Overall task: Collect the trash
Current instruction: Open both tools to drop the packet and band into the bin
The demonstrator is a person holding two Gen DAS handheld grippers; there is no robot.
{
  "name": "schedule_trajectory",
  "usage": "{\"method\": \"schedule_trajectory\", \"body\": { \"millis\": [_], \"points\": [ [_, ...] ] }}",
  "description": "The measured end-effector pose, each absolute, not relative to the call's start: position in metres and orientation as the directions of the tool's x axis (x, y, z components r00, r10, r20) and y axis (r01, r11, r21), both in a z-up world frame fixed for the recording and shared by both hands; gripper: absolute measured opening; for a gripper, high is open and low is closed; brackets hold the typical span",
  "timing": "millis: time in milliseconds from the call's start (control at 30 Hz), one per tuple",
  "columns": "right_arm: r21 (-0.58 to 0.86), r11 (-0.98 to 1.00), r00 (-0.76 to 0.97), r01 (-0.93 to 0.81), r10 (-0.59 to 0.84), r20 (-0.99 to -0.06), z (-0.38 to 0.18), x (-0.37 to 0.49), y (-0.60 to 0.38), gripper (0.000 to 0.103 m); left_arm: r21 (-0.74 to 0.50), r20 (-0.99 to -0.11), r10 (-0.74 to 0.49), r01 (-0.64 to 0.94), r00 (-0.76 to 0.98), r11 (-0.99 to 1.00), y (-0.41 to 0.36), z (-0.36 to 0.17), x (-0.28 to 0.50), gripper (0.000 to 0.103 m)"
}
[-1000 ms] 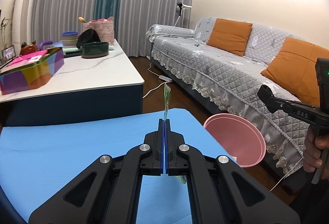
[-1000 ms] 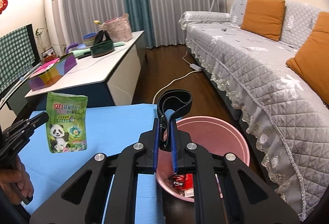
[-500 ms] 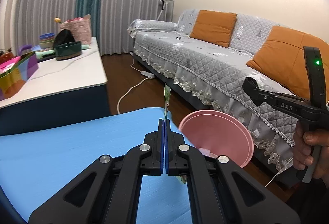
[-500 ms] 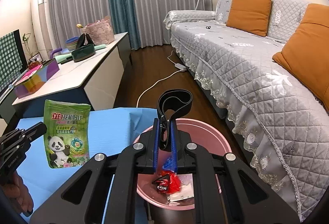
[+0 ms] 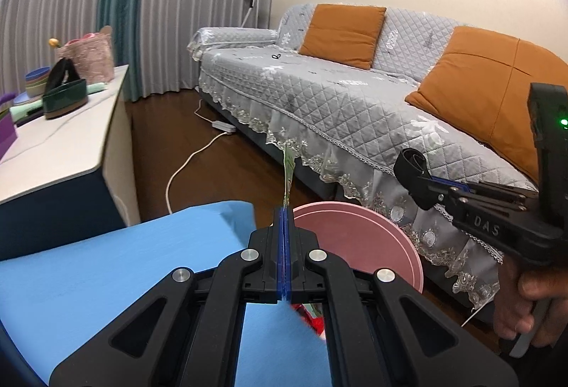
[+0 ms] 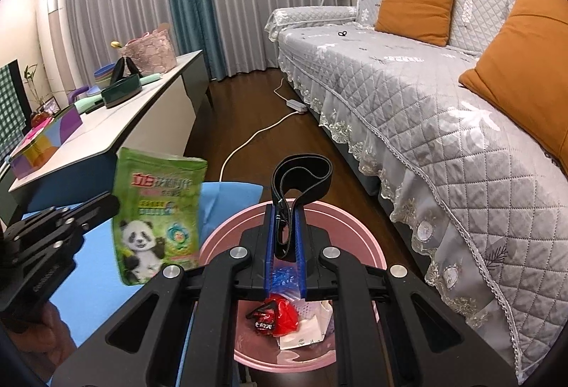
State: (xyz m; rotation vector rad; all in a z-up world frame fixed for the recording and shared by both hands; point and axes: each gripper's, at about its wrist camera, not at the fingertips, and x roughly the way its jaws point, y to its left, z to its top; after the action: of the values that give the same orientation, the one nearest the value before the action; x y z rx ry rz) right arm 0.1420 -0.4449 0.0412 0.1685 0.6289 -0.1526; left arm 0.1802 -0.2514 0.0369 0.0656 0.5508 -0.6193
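Note:
My left gripper [image 5: 285, 213] is shut on a green panda-print pouch [image 6: 156, 213], seen edge-on as a thin strip [image 5: 288, 174] in the left wrist view. It hangs beside the rim of the pink bin [image 6: 355, 227], over the blue table edge. My right gripper [image 6: 285, 220] is shut on a black looped band [image 6: 301, 174] directly above the bin, which holds a red wrapper [image 6: 275, 316] and white paper scraps. In the left wrist view the bin [image 5: 355, 234] lies just right of my fingers, and the right gripper [image 5: 422, 188] with the band is above its far side.
A blue mat [image 5: 106, 273] covers the table under my left gripper. A grey quilted sofa [image 6: 443, 124] with orange cushions runs along the right. A white counter [image 6: 117, 128] with bowls, a basket and a coloured box stands left. A white cable [image 6: 248, 142] crosses the dark floor.
Both grippers have moved toward the pink bin. The pouch has come right up to the bin's rim, and the band now hangs over the bin's inside.

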Motion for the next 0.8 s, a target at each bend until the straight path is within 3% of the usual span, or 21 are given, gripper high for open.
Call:
{"method": "schedule_trajectory", "body": {
  "millis": [233, 267, 300, 333, 400, 433, 467, 533, 633, 700, 800],
  "points": [
    [0.118, 0.973, 0.787, 0.200, -0.087, -0.611, 0.035, 0.149, -0.450, 0.017, -0.126, -0.534, -0.567, 0.604, 0.627, 0.787, -0.272, 0.026, 0.197, 0.002],
    [0.121, 0.973, 0.781, 0.197, -0.081, -0.619, 0.033, 0.150, -0.451, 0.022, -0.129, -0.542, -0.568, 0.607, 0.619, 0.784, -0.273, 0.024, 0.199, 0.011],
    [0.125, 0.973, 0.774, 0.195, -0.074, -0.629, 0.031, 0.152, -0.451, 0.023, -0.126, -0.551, -0.560, 0.602, 0.619, 0.788, -0.273, 0.022, 0.200, 0.030],
    [0.126, 0.972, 0.774, 0.197, -0.076, -0.629, 0.031, 0.152, -0.451, 0.027, -0.126, -0.548, -0.558, 0.598, 0.623, 0.792, -0.272, 0.022, 0.201, 0.036],
    [0.119, 0.973, 0.774, 0.199, -0.082, -0.628, 0.032, 0.152, -0.450, 0.043, -0.138, -0.535, -0.563, 0.592, 0.630, 0.794, -0.264, 0.024, 0.199, 0.038],
    [0.118, 0.972, 0.774, 0.202, -0.085, -0.628, 0.032, 0.152, -0.451, 0.057, -0.137, -0.534, -0.560, 0.589, 0.634, 0.797, -0.261, 0.026, 0.199, 0.038],
    [0.119, 0.972, 0.775, 0.205, -0.087, -0.626, 0.032, 0.151, -0.450, 0.063, -0.134, -0.532, -0.556, 0.584, 0.639, 0.800, -0.258, 0.027, 0.198, 0.038],
    [0.118, 0.971, 0.775, 0.206, -0.088, -0.625, 0.033, 0.151, -0.450, 0.068, -0.131, -0.530, -0.547, 0.576, 0.647, 0.807, -0.250, 0.031, 0.196, 0.038],
    [0.121, 0.971, 0.777, 0.207, -0.089, -0.623, 0.034, 0.150, -0.449, 0.080, -0.112, -0.524, -0.530, 0.562, 0.667, 0.819, -0.235, 0.040, 0.187, 0.047],
    [0.130, 0.970, 0.783, 0.204, -0.082, -0.617, 0.037, 0.148, -0.446, 0.083, -0.090, -0.512, -0.515, 0.554, 0.687, 0.828, -0.221, 0.050, 0.175, 0.061],
    [0.133, 0.972, 0.797, 0.193, -0.076, -0.600, 0.047, 0.141, -0.437, 0.087, -0.056, -0.497, -0.503, 0.553, 0.707, 0.831, -0.198, 0.066, 0.158, 0.073]
  ]
}}
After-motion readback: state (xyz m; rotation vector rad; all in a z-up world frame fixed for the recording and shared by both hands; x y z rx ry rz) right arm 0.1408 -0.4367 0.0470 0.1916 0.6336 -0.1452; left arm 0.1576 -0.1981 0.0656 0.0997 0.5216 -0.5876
